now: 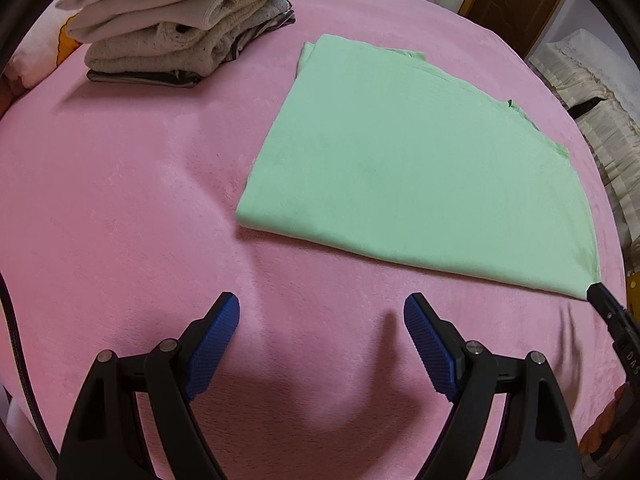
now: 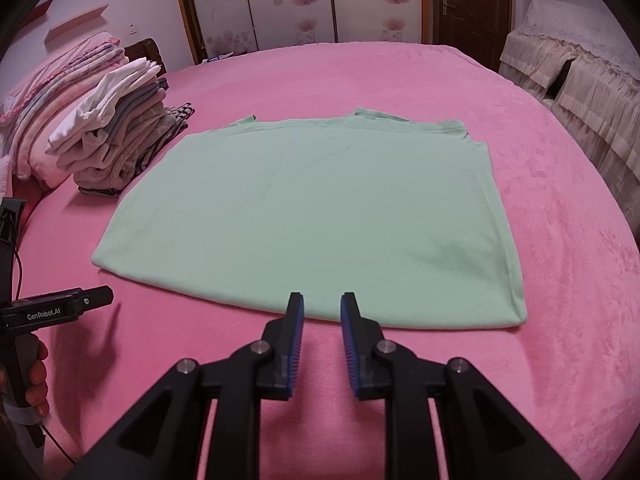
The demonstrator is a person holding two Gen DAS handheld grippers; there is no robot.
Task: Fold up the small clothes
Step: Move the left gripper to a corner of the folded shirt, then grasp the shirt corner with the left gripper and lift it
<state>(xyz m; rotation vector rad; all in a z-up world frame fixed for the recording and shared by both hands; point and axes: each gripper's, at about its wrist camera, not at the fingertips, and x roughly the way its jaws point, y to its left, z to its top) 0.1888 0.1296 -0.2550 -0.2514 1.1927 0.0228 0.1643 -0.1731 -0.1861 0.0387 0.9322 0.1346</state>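
Green garment (image 2: 304, 216) lies folded; left gripper (image 1: 322, 312) angled down, jaws wide, right gripper (image 2: 322, 308) slightly parted, both empty.

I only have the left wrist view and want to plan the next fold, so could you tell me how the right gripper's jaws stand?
Observer: The right gripper has its jaws slightly apart with nothing between them, just short of the shirt.
Operator: Thank you. Is the shirt's far edge tidy?
Observer: Mostly; two small flaps stick out past the far edge.
Operator: Is there anything beyond the clothes stack?
Observer: Yes, folded pink bedding lies behind it, at the left of the right wrist view.
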